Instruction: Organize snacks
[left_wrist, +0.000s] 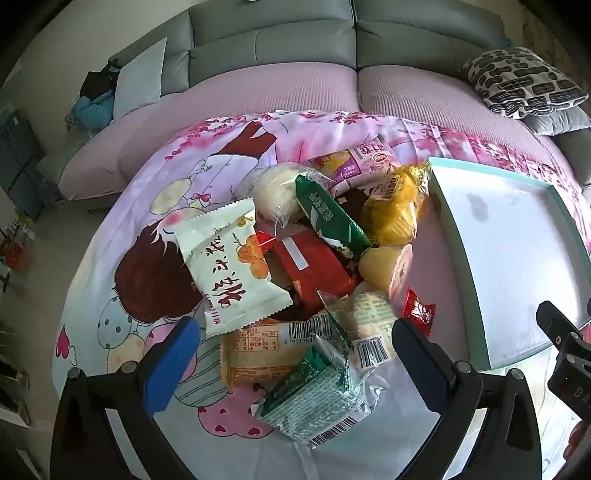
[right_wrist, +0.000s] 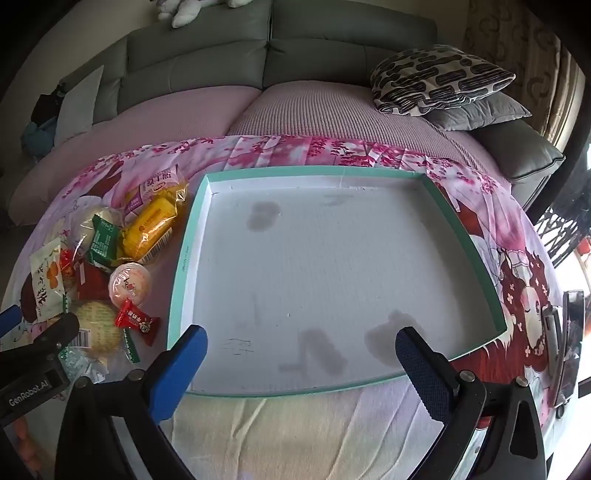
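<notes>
Snacks (left_wrist: 314, 266) lie heaped at centre frame on the cloth-covered tabletop (left_wrist: 110, 258), beside the empty tray (right_wrist: 184, 273). Left tongs (left_wrist: 295, 354) and right tongs (right_wrist: 301, 365) hang spread, holding nothing. Sorting seems unstarted; next comes pinching one packet.

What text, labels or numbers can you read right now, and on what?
"GenRobot.AI": on the left gripper body, seen from the right wrist.
"6 911988": start of the barcode number on the beige biscuit pack; the remaining digits are covered.
Chinese characters on the white pastry bag, red candy and pink-purple packet: too distorted to transcribe.
Small print inside the teal tray wall: too small.
</notes>
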